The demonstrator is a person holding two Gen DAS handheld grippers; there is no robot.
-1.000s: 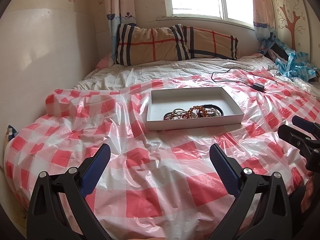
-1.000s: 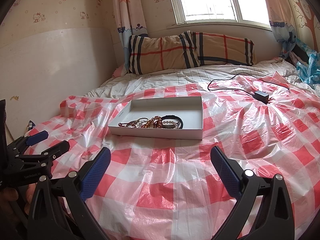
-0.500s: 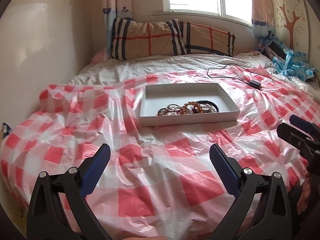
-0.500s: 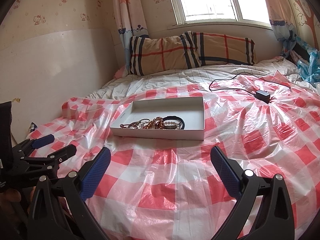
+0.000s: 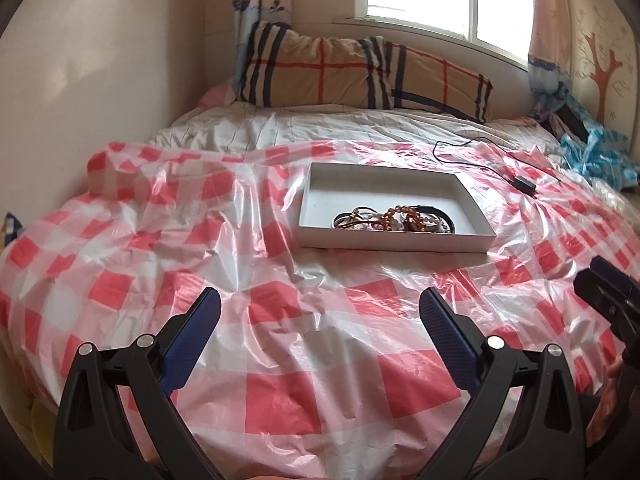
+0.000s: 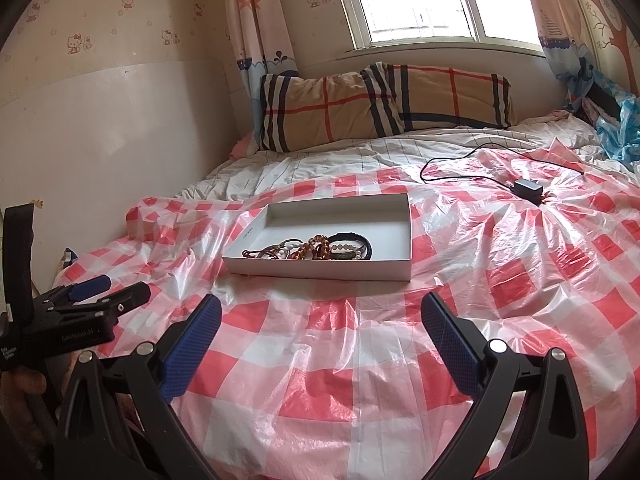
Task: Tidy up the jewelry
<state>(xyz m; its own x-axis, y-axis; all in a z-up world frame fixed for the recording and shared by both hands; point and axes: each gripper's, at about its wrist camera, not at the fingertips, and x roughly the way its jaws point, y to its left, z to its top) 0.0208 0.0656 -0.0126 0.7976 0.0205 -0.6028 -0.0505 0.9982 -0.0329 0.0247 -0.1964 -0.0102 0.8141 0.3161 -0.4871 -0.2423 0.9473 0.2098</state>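
Hovering low over the bed, the left gripper [image 5: 320,316] and the right gripper [image 6: 320,320] both stand wide apart and hold nothing, each well short of the white box [image 5: 472,200]. Inside that box, toward its near wall, the bracelets [image 5: 394,219] lie bunched in a tangle. That heap would suit either jewelry already gathered in, or a pile waiting to be sorted out, so the pictures do not settle the step. Under the box, a slippery, creased red-checked plastic sheet [image 5: 280,308] covers soft bedding. Beyond the box sit a plaid pillow [image 6: 384,104], a window [image 6: 420,0], and right of it a black charger [image 6: 528,190].
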